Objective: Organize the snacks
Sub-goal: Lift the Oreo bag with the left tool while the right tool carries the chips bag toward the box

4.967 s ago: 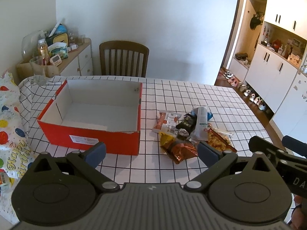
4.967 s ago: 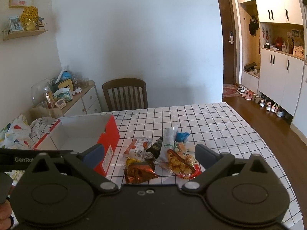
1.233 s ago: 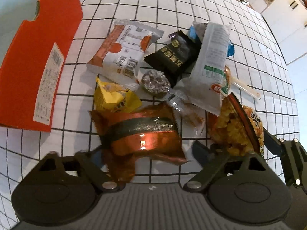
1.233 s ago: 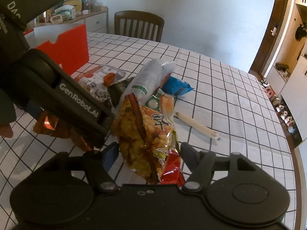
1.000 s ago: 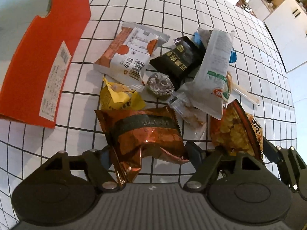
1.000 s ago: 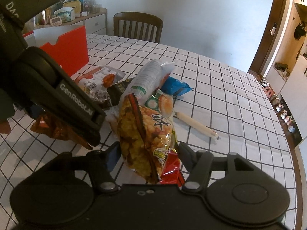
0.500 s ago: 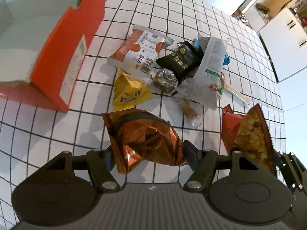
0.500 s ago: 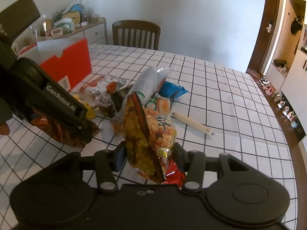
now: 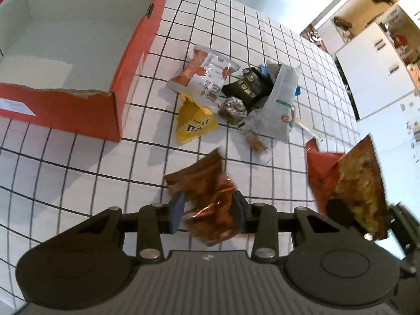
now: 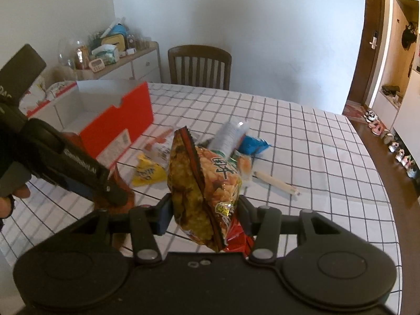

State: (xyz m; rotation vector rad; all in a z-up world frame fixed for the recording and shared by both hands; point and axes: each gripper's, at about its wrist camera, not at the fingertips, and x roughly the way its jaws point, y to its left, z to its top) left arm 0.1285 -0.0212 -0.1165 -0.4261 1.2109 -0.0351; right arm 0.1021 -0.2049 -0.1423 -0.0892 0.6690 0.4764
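The left gripper (image 9: 207, 215) had just been closing, and its fingers (image 9: 176, 213) pinched a crumpled copper-brown foil bag (image 9: 207, 197) from both sides. The bag hung clear of the checked surface (image 9: 78, 162), its upper edge pointing away from the gripper. In the right wrist view the left gripper (image 10: 115, 197) showed at the left edge, with a hand (image 10: 10, 199) on its handle and the foil bag (image 10: 118, 183) mostly hidden behind its fingers.

The right gripper (image 10: 203, 212) had its fingers (image 10: 164, 214) narrowed onto a bag of yellow crisps (image 10: 204, 191) with a red base, pressing it on both sides and holding it upright above the surface. From the left wrist view the same crisp bag (image 9: 349, 183) hung to the right, beside the foil bag but apart from it.

The other snacks lay in a heap on the surface: a yellow packet (image 9: 194, 124), an orange-and-white packet (image 9: 204, 74), a black packet (image 9: 246, 86), a small foil-wrapped piece (image 9: 233, 107) and a long white packet (image 9: 278, 105). The red box (image 9: 78, 113) stood open to the left of the heap, close by it.
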